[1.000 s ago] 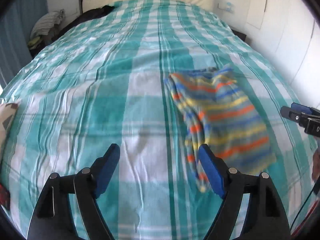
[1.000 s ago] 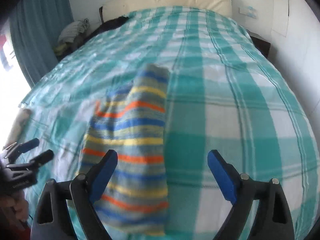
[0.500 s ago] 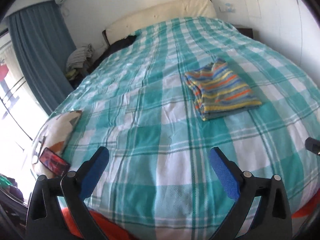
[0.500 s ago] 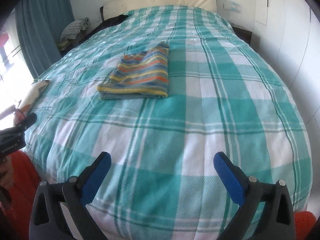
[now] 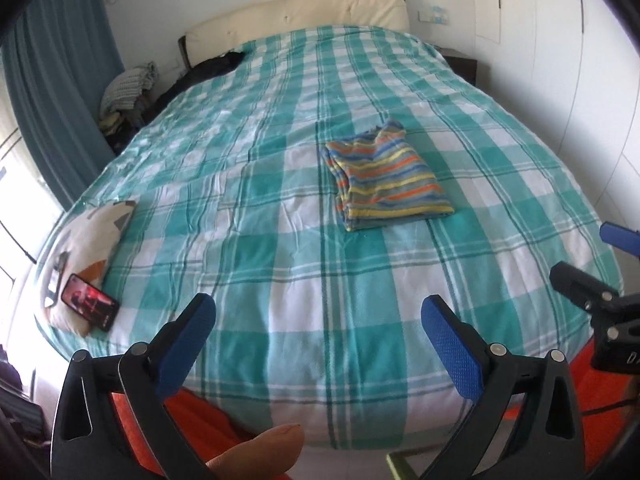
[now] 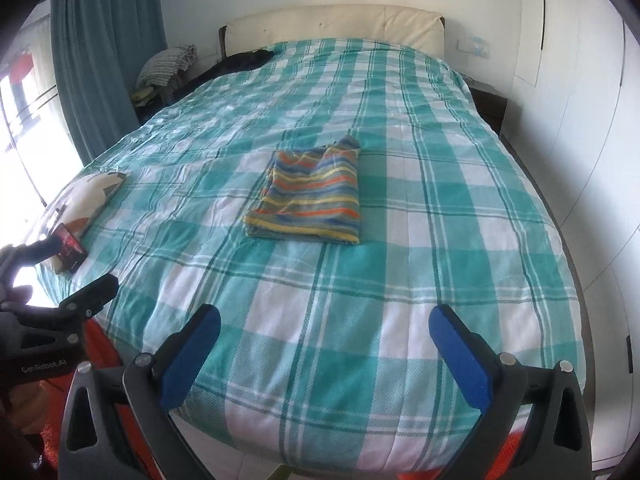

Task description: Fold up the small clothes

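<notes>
Left wrist view first: the left gripper [image 5: 316, 332] hangs over the foot of the bed, blue pads spread wide, nothing between them. A thumb tip [image 5: 260, 452] pokes in at the bottom edge. And there's the striped garment [image 5: 384, 178], folded into a neat rectangle, lying flat on the teal checked bedspread [image 5: 280, 240] around the middle of the bed, a little to the right, well apart from both tools. Off at the left edge sits a patterned cushion [image 5: 88, 240] with a phone [image 5: 90, 302] lying against it, screen glowing red. At the right edge of this view the other tool just shows.

Over to the right wrist view: the right gripper [image 6: 324, 338] is likewise gaping wide with nothing held, poised over the foot of the bed. The folded stripes [image 6: 310, 196] lie straight ahead, orange, yellow and blue bands running across. A cream headboard [image 6: 332, 24] closes off the far end, teal curtains [image 6: 108, 40] hang at the left, and dark clothing [image 6: 244, 60] lies near the far left corner.
</notes>
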A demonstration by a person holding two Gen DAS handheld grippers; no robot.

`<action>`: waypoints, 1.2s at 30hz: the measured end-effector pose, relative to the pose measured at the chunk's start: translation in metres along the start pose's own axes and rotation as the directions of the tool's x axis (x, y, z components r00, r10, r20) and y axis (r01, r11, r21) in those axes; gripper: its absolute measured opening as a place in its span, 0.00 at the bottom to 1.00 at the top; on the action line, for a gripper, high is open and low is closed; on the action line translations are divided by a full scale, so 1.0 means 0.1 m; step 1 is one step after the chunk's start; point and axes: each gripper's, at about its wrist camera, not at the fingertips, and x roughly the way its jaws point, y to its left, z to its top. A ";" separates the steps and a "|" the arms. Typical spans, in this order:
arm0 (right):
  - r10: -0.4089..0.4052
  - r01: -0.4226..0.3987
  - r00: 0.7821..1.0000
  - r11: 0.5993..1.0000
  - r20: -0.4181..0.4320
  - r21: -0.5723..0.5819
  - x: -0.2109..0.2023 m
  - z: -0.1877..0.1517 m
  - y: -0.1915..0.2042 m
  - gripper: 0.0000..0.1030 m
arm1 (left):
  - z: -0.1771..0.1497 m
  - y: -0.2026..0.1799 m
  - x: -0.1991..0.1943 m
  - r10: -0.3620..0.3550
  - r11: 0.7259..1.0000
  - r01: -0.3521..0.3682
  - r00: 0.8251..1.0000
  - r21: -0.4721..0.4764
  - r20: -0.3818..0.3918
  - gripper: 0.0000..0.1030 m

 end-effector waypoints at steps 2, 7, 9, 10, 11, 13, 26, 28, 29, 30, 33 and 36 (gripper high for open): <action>-0.002 0.002 1.000 1.000 -0.013 -0.010 -0.01 -0.04 0.04 1.00 | -0.01 0.02 0.02 -0.013 0.999 0.012 0.999 -0.031 -0.029 1.00; -0.013 0.012 0.999 1.000 -0.048 -0.017 -0.03 -0.05 0.08 1.00 | -0.03 0.06 0.04 0.003 0.997 -0.008 0.998 -0.071 -0.069 1.00; -0.023 0.022 0.998 1.000 -0.058 -0.022 -0.06 -0.03 0.11 1.00 | -0.04 0.09 0.05 0.007 0.996 -0.014 0.996 -0.085 -0.083 1.00; -0.029 0.028 0.998 0.999 -0.064 -0.027 -0.07 -0.02 0.12 1.00 | -0.04 0.11 0.07 -0.001 0.996 -0.008 0.996 -0.094 -0.094 0.99; -0.029 0.027 0.997 0.999 -0.067 -0.029 -0.08 -0.01 0.13 1.00 | -0.05 0.12 0.07 -0.005 0.995 -0.005 0.995 -0.100 -0.099 0.99; -0.019 0.017 0.998 0.999 -0.067 -0.029 -0.12 0.01 0.15 1.00 | -0.05 0.13 0.07 0.002 0.995 -0.012 0.995 -0.103 -0.098 0.99; -0.050 0.046 0.996 0.998 -0.070 -0.053 -0.18 0.04 0.23 1.00 | -0.01 0.10 0.00 0.013 0.996 -0.020 0.997 -0.090 -0.079 0.99; -0.050 0.047 0.996 0.998 -0.074 -0.050 -0.16 0.02 0.23 1.00 | -0.01 0.10 0.00 0.017 0.996 -0.023 0.997 -0.088 -0.076 0.99; -0.053 0.049 0.996 0.998 -0.076 -0.050 -0.16 0.02 0.24 1.00 | -0.01 0.10 0.00 0.022 0.996 -0.028 0.997 -0.085 -0.074 0.99; -0.054 0.051 0.995 0.997 -0.078 -0.050 -0.15 0.01 0.23 1.00 | 0.00 0.10 -0.01 0.026 0.996 -0.032 0.997 -0.083 -0.073 0.99; -0.055 0.052 0.995 0.998 -0.082 -0.046 -0.14 0.00 0.23 1.00 | 0.00 0.11 -0.02 0.017 0.996 -0.024 0.997 -0.086 -0.071 0.99; -0.053 0.050 0.995 0.998 -0.079 -0.047 -0.14 0.00 0.23 1.00 | 0.01 0.10 -0.02 -0.007 0.996 0.000 0.997 -0.090 -0.075 0.99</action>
